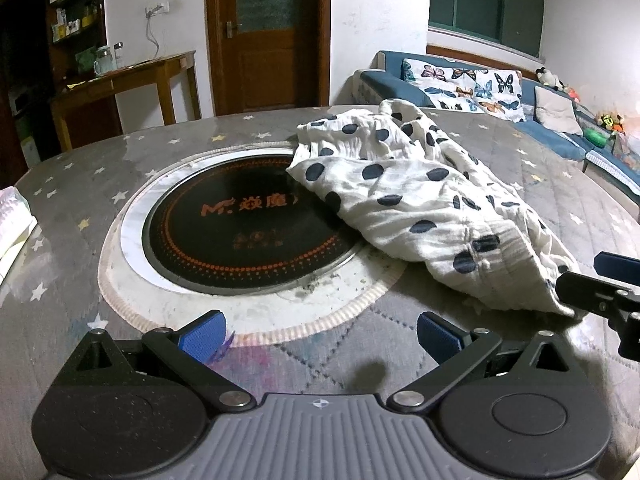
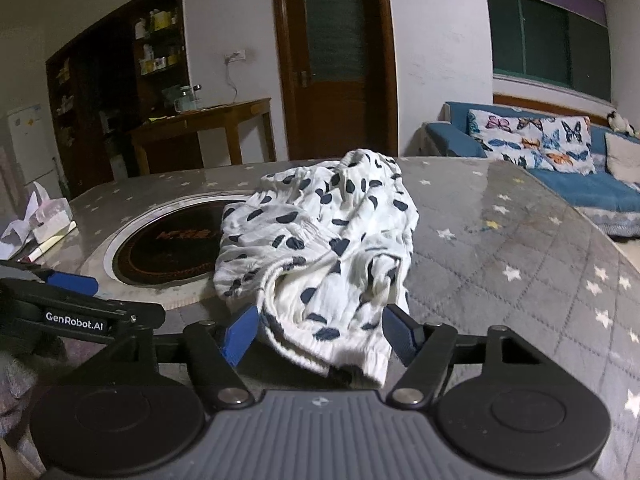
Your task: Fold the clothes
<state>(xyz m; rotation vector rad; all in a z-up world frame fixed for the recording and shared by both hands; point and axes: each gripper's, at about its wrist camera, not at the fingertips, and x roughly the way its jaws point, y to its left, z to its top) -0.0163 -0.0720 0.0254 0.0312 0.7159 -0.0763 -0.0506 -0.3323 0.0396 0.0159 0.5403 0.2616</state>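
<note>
Ahead of me stands a brown wooden door with a frosted pane, set in a white wall. To its left I see a wooden side table and dark shelves crowded with small boxes. On my right a blue sofa carries butterfly-print cushions beneath a dark green-framed window. A white fridge stands far left. The light is dim and indoor.

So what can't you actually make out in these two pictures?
- Spotted garment: crumpled, so its type and far side are hidden, both views.
- Round black plate in the table: its orange lettering is partly covered by the garment, left view.
- Right gripper: cut off by the left view's edge.
- Shelf items: too small and dark, right view.
</note>
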